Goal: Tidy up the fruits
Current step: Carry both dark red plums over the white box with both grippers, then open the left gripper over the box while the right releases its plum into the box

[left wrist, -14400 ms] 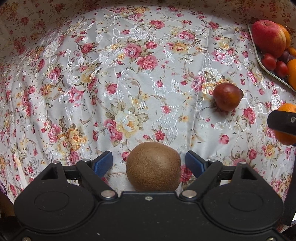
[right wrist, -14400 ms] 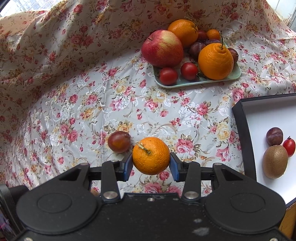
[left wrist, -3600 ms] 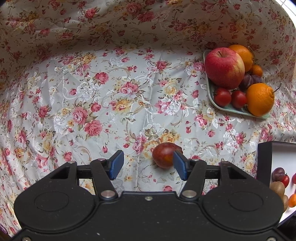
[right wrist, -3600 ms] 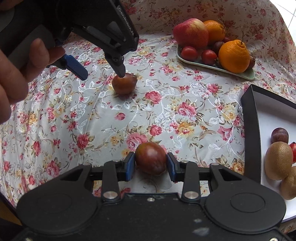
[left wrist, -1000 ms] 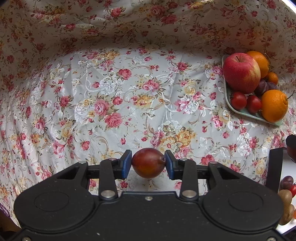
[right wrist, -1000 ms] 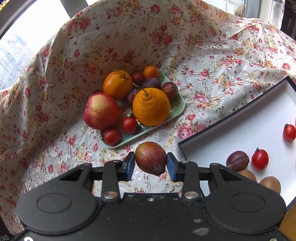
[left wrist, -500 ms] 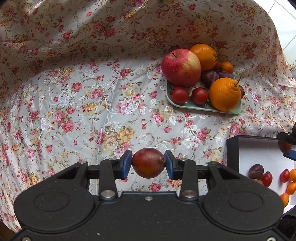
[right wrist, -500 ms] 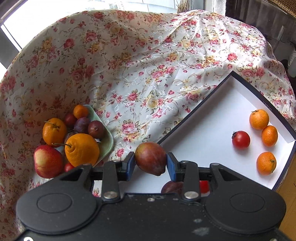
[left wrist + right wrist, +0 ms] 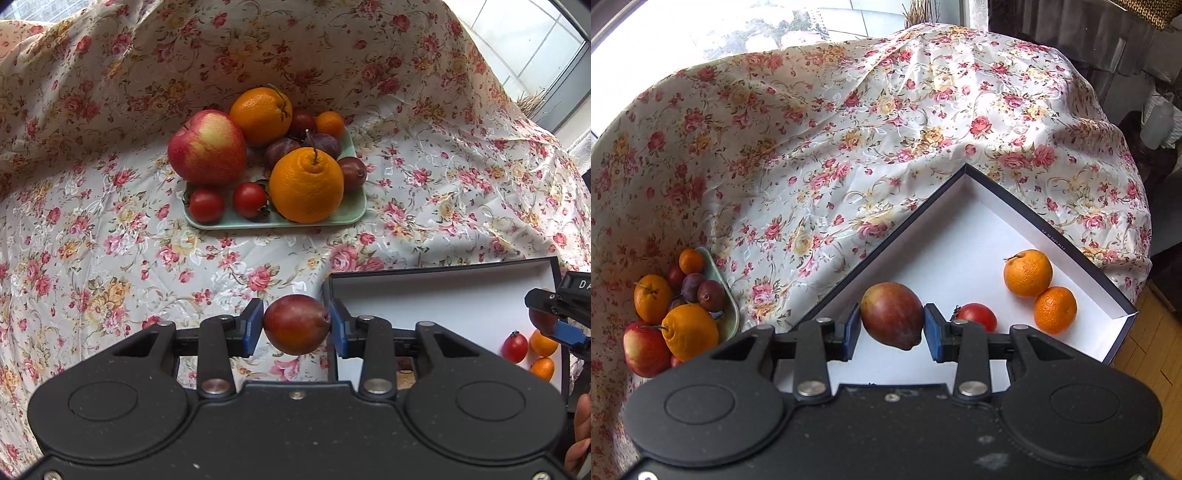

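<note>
Both the left gripper (image 9: 297,328) and the right gripper (image 9: 891,329) clamp a red plum each above the white box (image 9: 960,236), which already holds oranges and a tomato, while the green plate (image 9: 277,220) remains piled with fruit.

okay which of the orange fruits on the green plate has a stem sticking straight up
The big front orange, beside the two tomatoes. It has a knobbly neck with an upright stem; the rear orange is smooth, the tiny one stemless.
</note>
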Action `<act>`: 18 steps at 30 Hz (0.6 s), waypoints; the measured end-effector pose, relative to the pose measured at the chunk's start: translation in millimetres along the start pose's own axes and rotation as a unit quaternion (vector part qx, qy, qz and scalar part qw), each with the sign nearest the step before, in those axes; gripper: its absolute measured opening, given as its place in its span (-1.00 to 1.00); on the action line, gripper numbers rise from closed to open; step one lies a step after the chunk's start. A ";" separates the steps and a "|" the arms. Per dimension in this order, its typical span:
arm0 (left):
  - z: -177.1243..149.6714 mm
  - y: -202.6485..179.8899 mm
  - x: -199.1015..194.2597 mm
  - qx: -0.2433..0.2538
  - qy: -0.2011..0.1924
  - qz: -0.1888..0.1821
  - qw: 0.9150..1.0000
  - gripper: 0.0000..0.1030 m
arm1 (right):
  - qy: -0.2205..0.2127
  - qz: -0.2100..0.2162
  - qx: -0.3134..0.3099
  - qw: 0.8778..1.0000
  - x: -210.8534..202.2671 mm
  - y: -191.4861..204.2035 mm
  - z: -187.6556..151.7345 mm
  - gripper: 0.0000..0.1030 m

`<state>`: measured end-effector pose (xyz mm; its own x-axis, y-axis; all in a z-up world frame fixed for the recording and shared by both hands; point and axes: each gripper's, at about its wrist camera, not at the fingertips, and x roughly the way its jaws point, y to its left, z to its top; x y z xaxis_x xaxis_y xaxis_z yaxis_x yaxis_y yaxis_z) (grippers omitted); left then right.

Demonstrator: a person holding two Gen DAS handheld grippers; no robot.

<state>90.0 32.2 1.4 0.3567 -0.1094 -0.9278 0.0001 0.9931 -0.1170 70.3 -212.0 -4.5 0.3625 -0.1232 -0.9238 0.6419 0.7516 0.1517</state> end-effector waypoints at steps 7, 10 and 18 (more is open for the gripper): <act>0.8 -45.7 15.8 0.021 0.005 -0.008 1.000 -0.09 | -0.025 -0.006 0.013 1.000 -1.9 -44.2 16.2 -0.26; 1.8 -58.6 23.7 0.022 0.006 -0.003 1.000 -0.09 | -0.035 -0.010 0.012 0.999 -1.1 -56.1 21.4 -0.26; -0.4 -82.4 36.7 0.037 0.010 0.005 0.999 -0.09 | -0.031 0.009 0.007 0.999 -0.7 -69.4 25.6 -0.26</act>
<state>102.7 -53.7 -23.2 0.3391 -0.0993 -0.9355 0.0658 0.9945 -0.0817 42.8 -280.6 -5.4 0.4150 -0.1490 -0.8975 0.6443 0.7447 0.1743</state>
